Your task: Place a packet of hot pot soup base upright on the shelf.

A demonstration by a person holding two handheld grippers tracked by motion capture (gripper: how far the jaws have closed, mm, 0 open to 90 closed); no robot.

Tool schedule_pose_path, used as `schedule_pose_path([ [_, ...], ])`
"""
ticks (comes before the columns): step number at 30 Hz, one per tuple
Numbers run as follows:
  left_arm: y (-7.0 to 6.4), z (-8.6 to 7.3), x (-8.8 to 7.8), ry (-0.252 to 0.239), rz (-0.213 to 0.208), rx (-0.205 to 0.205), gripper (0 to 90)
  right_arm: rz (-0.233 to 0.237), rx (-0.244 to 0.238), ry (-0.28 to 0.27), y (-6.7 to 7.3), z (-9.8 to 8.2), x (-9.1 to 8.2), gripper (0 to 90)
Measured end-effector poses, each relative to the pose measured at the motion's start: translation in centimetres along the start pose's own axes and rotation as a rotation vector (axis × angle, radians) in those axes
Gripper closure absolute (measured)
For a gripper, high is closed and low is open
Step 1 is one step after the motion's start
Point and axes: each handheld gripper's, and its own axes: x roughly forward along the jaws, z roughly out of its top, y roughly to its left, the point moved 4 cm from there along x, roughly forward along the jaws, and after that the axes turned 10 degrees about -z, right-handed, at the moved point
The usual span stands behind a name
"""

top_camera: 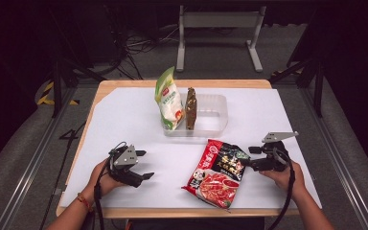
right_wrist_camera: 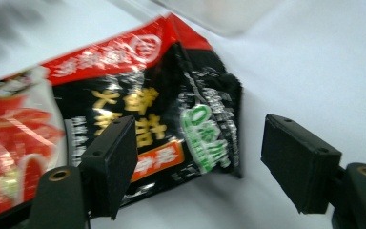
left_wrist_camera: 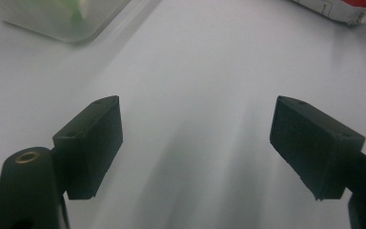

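High view, table: a white sheet (top_camera: 124,120) covers the wooden table top, and both forearms come in from the bottom edge.
High view, red packet: a red and black food packet (top_camera: 215,173) lies flat on the sheet near the front edge, tilted, between the two hands and closer to the right one.
High view, right gripper: the right gripper (top_camera: 247,156) lies level, pointing left at the packet's upper right corner; its jaws stand apart just beside that corner, with nothing held.
High view, left gripper: the left gripper (top_camera: 143,165) rests over bare sheet well left of the packet, jaws wide, empty.
High view, tray: a clear plastic tray (top_camera: 215,115) sits behind the packet, with a green and white pouch (top_camera: 169,100) and a brown pack (top_camera: 190,108) standing upright at its left end.
Left gripper view: both black jaws are spread wide over plain white sheet, gripping nothing; a corner of the tray (left_wrist_camera: 62,19) shows at upper left.
Right gripper view: the jaws are parted; the packet's black corner (right_wrist_camera: 205,119) lies in the gap, nearer the left jaw; neither pad presses on it.
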Motion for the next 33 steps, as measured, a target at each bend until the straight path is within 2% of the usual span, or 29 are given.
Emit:
schedule_pose_path([
  [1, 0.0, 0.0, 0.0, 0.000, 0.000, 0.000, 19.0, 0.034, 0.035, 0.011, -0.4, 0.1, 0.6, 26.7],
  [2, 0.0, 0.0, -0.1, 0.000, 0.003, 0.003, 19.0, 0.045, 0.053, 0.021, -0.7, 0.2, 1.0, 25.8],
  [4, 0.0, 0.0, -0.1, 0.001, 0.002, 0.010, 19.0, 0.046, 0.062, 0.037, -1.0, 0.2, 1.4, 25.3],
  [7, 0.0, 0.0, 0.0, 0.004, -0.002, 0.003, 18.9, 0.058, 0.110, 0.027, -1.8, 0.4, 2.4, 24.2],
  [10, 0.0, 0.1, 0.1, 0.012, -0.006, 0.013, 18.7, 0.092, 0.118, 0.022, -1.9, 0.6, 3.0, 24.0],
  [14, -0.1, 0.1, 0.1, 0.010, -0.008, 0.011, 18.8, 0.136, 0.100, 0.020, -1.3, 0.8, 3.4, 25.9],
  [17, -0.1, -0.1, 0.3, 0.021, -0.012, 0.008, 18.8, 0.154, 0.088, 0.034, -0.5, 1.1, 3.9, 34.0],
  [19, -0.1, 0.0, 0.3, 0.023, -0.013, 0.010, 18.8, 0.172, 0.105, 0.039, -0.3, 1.3, 4.2, 38.3],
  [22, -0.1, -0.1, 0.4, 0.029, -0.010, 0.015, 18.8, 0.169, 0.123, 0.040, -0.3, 1.3, 4.4, 48.5],
  [24, -0.1, -0.1, 0.4, 0.032, -0.012, 0.011, 18.8, 0.187, 0.166, 0.042, -0.7, 1.3, 4.5, 56.3],
  [25, 0.0, -0.1, 0.5, 0.032, -0.014, 0.009, 18.8, 0.187, 0.166, 0.042, -0.7, 1.3, 4.5, 56.3],
  [26, 0.0, -0.2, 0.5, 0.036, -0.014, 0.009, 18.8, 0.206, 0.182, 0.050, -0.7, 1.3, 4.5, 59.8],
  [28, 0.0, -0.2, 0.5, 0.040, -0.014, 0.012, 18.8, 0.217, 0.181, 0.057, -0.6, 1.3, 4.6, 65.8],
  [32, 0.0, -0.2, 0.6, 0.044, -0.014, 0.011, 19.0, 0.269, 0.182, 0.007, -0.7, 1.2, 4.0, 85.3],
  [33, 0.0, -0.2, 0.6, 0.046, -0.014, 0.012, 19.0, 0.270, 0.167, 0.009, -0.6, 1.2, 3.8, 86.1],
])
